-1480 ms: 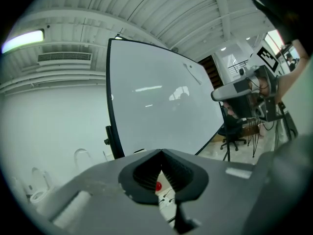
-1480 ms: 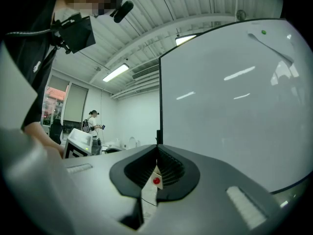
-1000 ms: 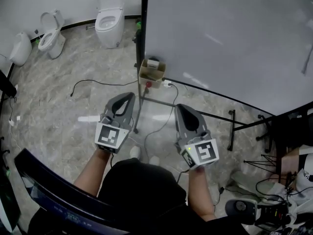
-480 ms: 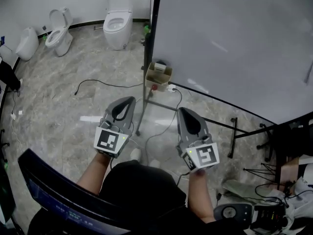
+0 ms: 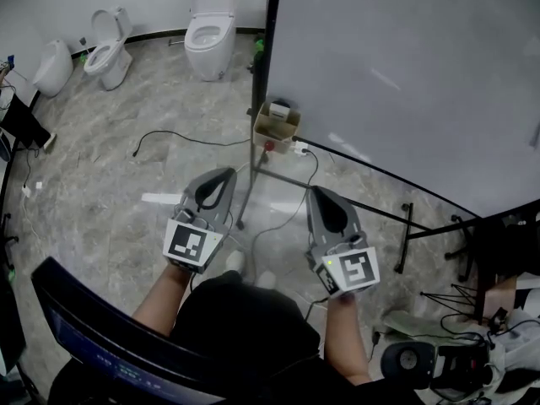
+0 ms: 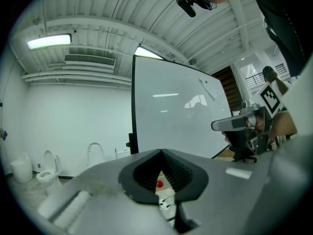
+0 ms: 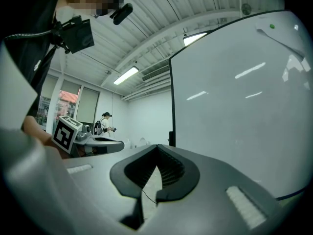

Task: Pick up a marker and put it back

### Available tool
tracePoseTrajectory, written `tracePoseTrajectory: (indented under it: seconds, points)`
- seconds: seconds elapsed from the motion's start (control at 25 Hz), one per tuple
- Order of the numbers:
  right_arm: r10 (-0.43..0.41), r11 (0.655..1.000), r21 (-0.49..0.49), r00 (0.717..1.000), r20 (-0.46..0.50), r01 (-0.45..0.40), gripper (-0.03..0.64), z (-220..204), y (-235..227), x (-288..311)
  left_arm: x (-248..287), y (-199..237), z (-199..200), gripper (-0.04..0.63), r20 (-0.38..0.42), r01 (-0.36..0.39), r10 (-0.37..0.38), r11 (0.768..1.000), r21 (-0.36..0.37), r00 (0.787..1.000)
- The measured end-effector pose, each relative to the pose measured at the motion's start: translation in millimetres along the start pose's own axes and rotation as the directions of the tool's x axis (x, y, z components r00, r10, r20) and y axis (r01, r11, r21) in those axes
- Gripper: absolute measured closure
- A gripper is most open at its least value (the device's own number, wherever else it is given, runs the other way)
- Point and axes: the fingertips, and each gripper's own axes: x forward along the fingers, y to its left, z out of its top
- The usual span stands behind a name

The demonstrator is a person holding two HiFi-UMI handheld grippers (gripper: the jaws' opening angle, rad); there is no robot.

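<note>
No marker can be made out in any view. A small cardboard box (image 5: 276,123) hangs on the stand of a large whiteboard (image 5: 405,74), with a white item in it and a red blob (image 5: 269,145) just below. My left gripper (image 5: 223,178) is held level over the floor, short of the box, shut with nothing between its jaws. My right gripper (image 5: 318,195) is beside it, also shut and empty. In the left gripper view the closed left gripper (image 6: 160,152) faces the whiteboard (image 6: 176,116), and the red blob (image 6: 159,184) shows below its tips. The closed right gripper (image 7: 157,149) faces the whiteboard (image 7: 244,111) too.
Three toilets (image 5: 209,28) (image 5: 110,45) (image 5: 52,66) stand at the back left on the marble floor. A black cable (image 5: 169,136) lies on the floor. The whiteboard's black legs (image 5: 405,226) spread right. A dark curved edge (image 5: 101,327) is at bottom left, gear (image 5: 439,363) at bottom right.
The head view has shifted a little, so the box and toilets sit further right in the picture. Both grippers have stayed in place and shut.
</note>
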Motion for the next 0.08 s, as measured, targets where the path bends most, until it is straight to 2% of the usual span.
tracePoseTrajectory:
  seconds: [0.08]
  points:
    - [0.001,1.000,0.014,1.000,0.001,-0.001,0.609,-7.3,-3.5,-3.4,0.4,-3.0,0.4,0.591,0.000,-0.002,0.002,1.000,0.000,1.000]
